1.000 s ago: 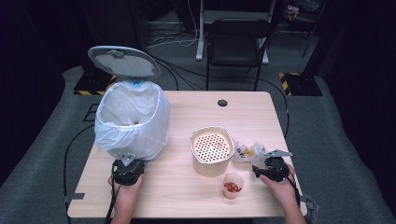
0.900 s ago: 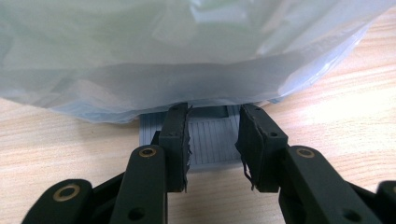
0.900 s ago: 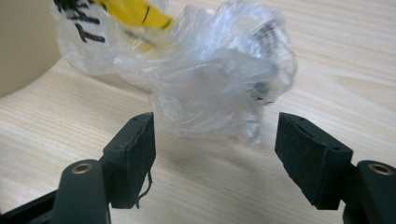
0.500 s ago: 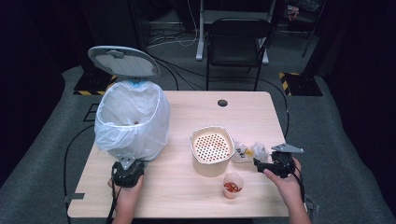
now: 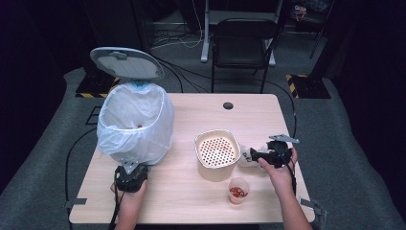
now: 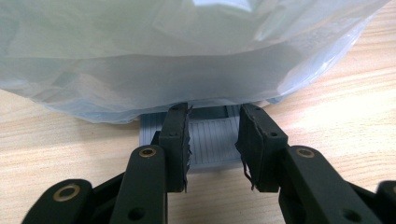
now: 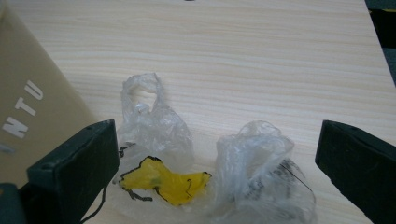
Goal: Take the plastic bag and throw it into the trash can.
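So on my side of the counter (image 5: 191,201) the nearest thing is a small clear cup (image 5: 238,189) with something red in it, sitting just near of the beige perforated basket (image 5: 218,149). My left tool (image 5: 130,177) is parked at the near left, right at the foot of the bin. In the left gripper view its jaws are set narrow on either side of the bin's grey pedal (image 6: 211,140), and honestly I can't tell if the pads are actually pressing it or just flanking it. The right tool (image 5: 261,155) is over on the right, pointing left toward the basket. Its jaws have just been opening and now stand wide, nothing pinched between them. Under them in the right gripper view there's a crumpled clear plastic wrapper (image 7: 261,172) lying loose on the counter, and just left of it a second bit of plastic with a yellow label (image 7: 161,182), both right beside the basket wall. Further back on the left is the bin itself with its white plastic liner (image 5: 136,124) ballooning over the sides, lid (image 5: 127,62) flipped up. Way beyond the far edge there's a black chair (image 5: 244,43) on the floor.
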Available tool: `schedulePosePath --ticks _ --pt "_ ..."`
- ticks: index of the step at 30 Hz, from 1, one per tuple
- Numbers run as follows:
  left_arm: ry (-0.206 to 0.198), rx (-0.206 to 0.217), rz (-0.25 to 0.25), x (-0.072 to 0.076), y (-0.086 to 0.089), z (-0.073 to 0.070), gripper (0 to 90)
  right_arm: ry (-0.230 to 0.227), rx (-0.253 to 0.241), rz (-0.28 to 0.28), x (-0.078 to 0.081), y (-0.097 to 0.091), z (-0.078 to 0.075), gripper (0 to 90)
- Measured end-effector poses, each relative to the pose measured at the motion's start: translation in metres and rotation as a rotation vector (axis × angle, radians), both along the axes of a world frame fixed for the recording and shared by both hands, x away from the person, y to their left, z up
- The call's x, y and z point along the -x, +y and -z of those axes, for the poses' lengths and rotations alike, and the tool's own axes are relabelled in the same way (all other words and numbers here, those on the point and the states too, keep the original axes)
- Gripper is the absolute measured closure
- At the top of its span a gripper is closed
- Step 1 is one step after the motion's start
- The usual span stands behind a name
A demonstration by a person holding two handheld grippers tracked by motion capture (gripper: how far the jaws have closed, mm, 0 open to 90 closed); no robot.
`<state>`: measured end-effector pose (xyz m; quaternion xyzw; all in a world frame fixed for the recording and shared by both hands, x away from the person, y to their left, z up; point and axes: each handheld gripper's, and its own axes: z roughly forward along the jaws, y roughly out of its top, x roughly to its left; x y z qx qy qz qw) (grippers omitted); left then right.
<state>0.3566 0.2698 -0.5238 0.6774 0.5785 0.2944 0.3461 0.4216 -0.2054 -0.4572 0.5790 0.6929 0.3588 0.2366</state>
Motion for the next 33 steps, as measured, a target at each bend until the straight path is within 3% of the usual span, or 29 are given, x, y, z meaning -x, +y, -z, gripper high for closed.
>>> schedulePosePath --ticks 7,12,17,25,33 --pt "-0.003 0.0 -0.002 -0.001 0.0 0.0 63.9 0.062 0.015 -0.016 -0.007 0.008 0.024 0.3" --pt "0.004 -0.002 0.003 0.0 0.0 -0.001 63.9 0.103 0.015 -0.018 -0.008 0.006 0.038 5.4" --pt "0.004 -0.003 -0.001 -0.001 0.0 -0.001 63.9 0.103 0.044 -0.03 -0.007 0.007 0.042 13.9" --pt "0.022 -0.006 -0.006 -0.002 -0.001 -0.003 63.9 0.139 0.072 -0.039 -0.007 0.011 0.051 19.4" --pt "0.014 -0.002 -0.004 -0.001 -0.001 -0.002 63.9 0.142 0.105 -0.066 -0.008 0.009 0.056 35.3"
